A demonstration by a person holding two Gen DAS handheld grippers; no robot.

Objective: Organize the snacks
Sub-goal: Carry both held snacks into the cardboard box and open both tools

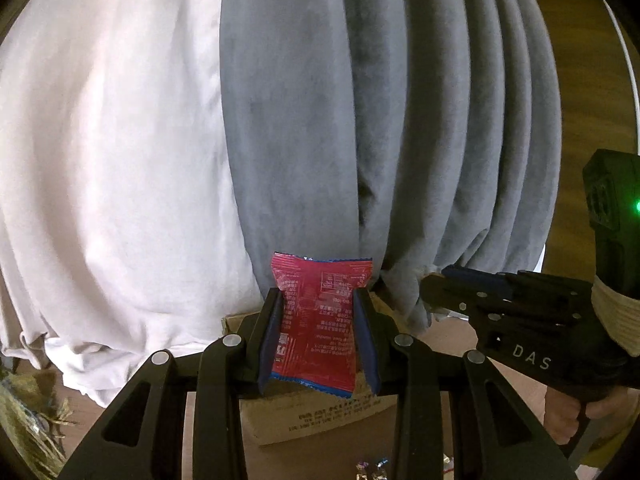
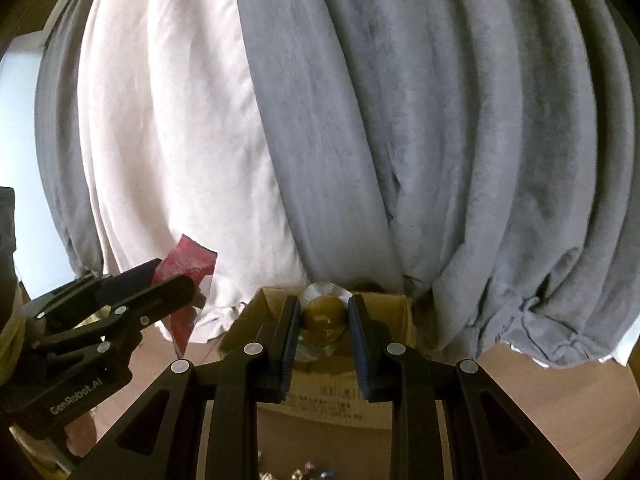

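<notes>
My left gripper (image 1: 318,300) is shut on a red snack packet (image 1: 320,320) with white print and holds it upright above a cardboard box (image 1: 320,420). The packet also shows in the right wrist view (image 2: 186,264), pinched in the left gripper (image 2: 172,280). My right gripper (image 2: 324,308) is shut on a round brown snack in clear wrap (image 2: 323,318), held over the open cardboard box (image 2: 394,312). The right gripper also shows at the right of the left wrist view (image 1: 440,276).
Grey curtains (image 1: 400,120) and a pale cloth (image 1: 120,160) hang close behind the box. Small wrapped candies (image 1: 372,472) lie on the brown table in front of the box. A straw-like bundle (image 1: 28,420) sits at the far left.
</notes>
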